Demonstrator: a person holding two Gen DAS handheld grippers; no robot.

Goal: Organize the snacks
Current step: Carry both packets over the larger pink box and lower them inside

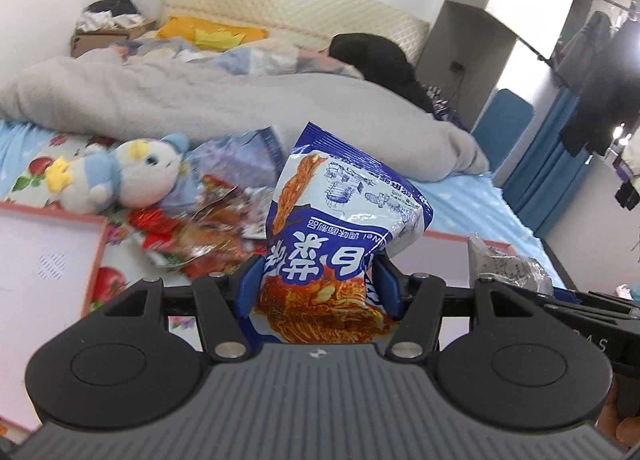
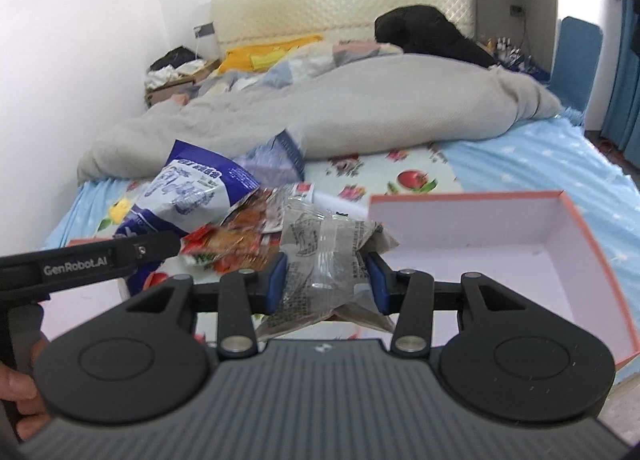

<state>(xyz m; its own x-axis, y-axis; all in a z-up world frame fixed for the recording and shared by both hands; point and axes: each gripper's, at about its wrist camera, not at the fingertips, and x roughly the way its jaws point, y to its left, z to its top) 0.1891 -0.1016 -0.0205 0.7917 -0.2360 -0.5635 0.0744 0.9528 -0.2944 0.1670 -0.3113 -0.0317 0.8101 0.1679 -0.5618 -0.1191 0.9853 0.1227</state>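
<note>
Snack packets fill both claws: left claw (image 1: 316, 284) grips blue-and-white packet (image 1: 340, 228); right claw (image 2: 326, 280) grips grey packet (image 2: 324, 256).

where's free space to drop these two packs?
Pink-rimmed box right of the right claw: floor bare. Blue sheet between box and grey duvet: clear. Crowded: snack pile beside the plush toy, left of the left claw.

Left wrist view: snack pile (image 1: 208, 228) on bed (image 1: 472, 212), frame centre-left; plush toy (image 1: 120, 176) just behind-left; box (image 1: 48, 260) at left edge. Duvet (image 1: 240, 100) behind all. Right wrist view: open box (image 2: 560, 260) right of pile.
</note>
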